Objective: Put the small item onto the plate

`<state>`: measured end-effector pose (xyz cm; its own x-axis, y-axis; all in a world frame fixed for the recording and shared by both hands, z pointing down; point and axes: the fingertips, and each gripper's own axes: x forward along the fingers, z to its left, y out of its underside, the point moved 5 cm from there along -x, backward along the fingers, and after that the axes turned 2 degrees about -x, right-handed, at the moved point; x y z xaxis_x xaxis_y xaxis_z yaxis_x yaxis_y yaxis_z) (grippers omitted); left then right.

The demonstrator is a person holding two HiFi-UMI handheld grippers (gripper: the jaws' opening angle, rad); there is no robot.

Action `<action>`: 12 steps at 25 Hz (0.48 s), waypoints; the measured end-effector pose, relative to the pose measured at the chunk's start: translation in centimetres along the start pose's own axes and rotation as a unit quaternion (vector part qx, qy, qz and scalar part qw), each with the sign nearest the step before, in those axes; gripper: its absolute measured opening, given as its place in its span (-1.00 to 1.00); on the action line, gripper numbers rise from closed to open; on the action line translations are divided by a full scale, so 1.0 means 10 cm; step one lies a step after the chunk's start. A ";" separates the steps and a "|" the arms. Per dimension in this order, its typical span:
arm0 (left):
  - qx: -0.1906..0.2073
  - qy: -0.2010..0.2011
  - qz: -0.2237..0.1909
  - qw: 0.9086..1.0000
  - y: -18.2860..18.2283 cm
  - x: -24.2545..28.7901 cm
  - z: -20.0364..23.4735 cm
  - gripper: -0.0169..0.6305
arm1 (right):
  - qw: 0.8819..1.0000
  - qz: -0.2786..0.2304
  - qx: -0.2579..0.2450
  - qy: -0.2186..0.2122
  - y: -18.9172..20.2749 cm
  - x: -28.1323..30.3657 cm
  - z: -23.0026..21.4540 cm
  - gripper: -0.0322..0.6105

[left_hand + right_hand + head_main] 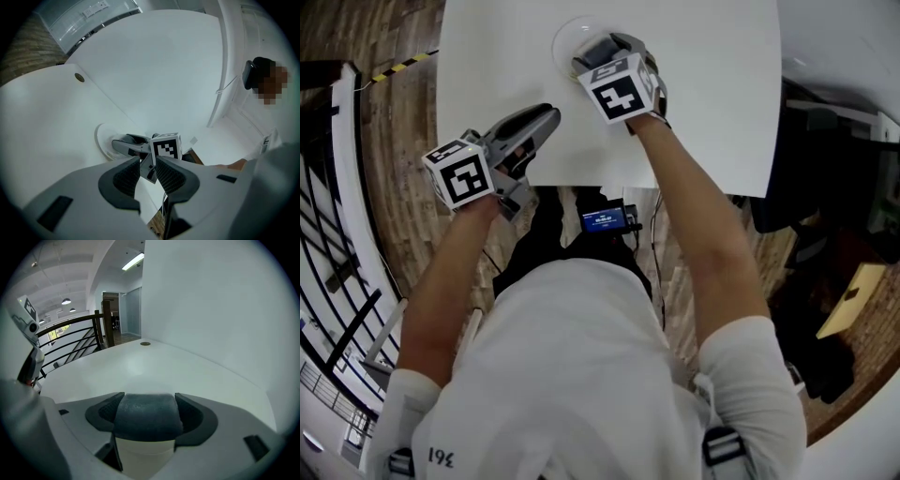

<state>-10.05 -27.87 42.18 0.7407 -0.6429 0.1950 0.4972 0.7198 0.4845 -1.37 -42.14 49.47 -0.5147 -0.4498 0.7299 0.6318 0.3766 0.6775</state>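
The small item, a rounded dark grey-blue cap over a cream-white base, sits clamped between the jaws of the right gripper, filling the gap between them. That gripper hangs over the round white plate at the far side of the white table, so the plate appears to lie almost straight below the item, which probably needs only lowering. The left gripper is empty, with its jaws slightly apart. It rests near the table's near edge, pointing towards the plate.
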 end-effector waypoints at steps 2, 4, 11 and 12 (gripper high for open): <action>-0.003 -0.003 -0.001 1.000 0.01 0.00 0.03 -0.67 | 1.000 0.000 -0.004 0.001 -0.02 0.06 -0.01 0.12; -0.006 -0.005 0.000 1.000 0.02 0.01 0.05 -0.67 | 1.000 -0.001 -0.008 0.002 -0.04 0.11 -0.03 0.12; -0.012 -0.008 0.007 1.000 0.06 0.01 0.06 -0.67 | 1.000 -0.004 0.003 0.006 0.01 0.24 -0.11 0.12; -0.013 -0.008 0.008 1.000 0.06 0.01 0.07 -0.67 | 1.000 -0.004 0.005 0.006 0.02 0.25 -0.12 0.12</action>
<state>-10.00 -27.70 43.06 0.7411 -0.6354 0.2170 0.4969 0.7363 0.4592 -1.86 -44.13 51.33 -0.5135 -0.4622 0.7230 0.6214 0.3808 0.6848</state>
